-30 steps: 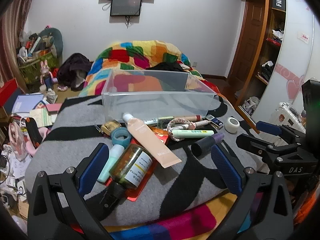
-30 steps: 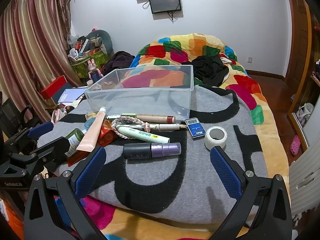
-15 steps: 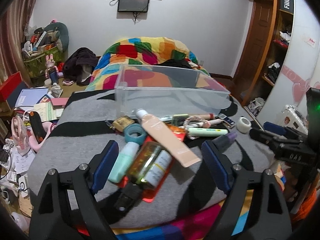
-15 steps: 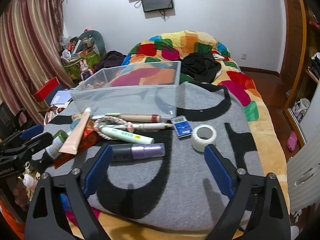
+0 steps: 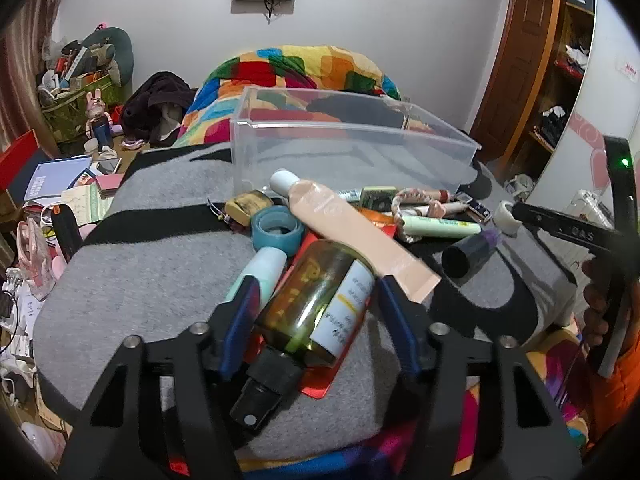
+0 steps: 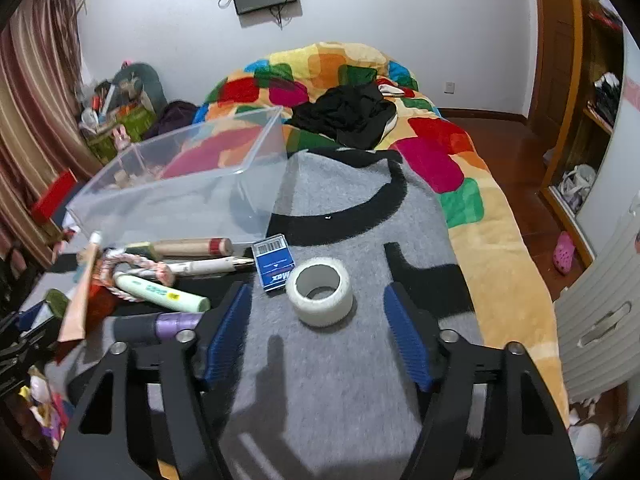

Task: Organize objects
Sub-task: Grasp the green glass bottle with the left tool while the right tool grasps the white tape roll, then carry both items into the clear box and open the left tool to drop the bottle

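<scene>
A clear plastic bin (image 5: 352, 148) stands on the grey blanket (image 5: 152, 264), also in the right wrist view (image 6: 180, 196). In front of it lies a pile of toiletries. My left gripper (image 5: 314, 292) is open, its blue pads on either side of an amber spray bottle (image 5: 320, 308), which lies on a red card. A peach tube (image 5: 344, 232), a teal tape roll (image 5: 278, 232) and a mint tube (image 5: 262, 272) lie beside it. My right gripper (image 6: 318, 316) is open around a white tape roll (image 6: 320, 290). A blue box (image 6: 274, 266) and a purple-black tube (image 6: 160, 326) lie left of it.
A colourful quilt (image 6: 440, 152) with black clothes (image 6: 348, 114) covers the bed behind the bin. The floor at left holds books and clutter (image 5: 60, 184). A wooden wardrobe (image 5: 532, 80) stands at right. The blanket's front edge drops off below both grippers.
Both grippers have moved forward and down and narrowed. The left now straddles the amber bottle; the right has swung right and straddles the white tape roll.
</scene>
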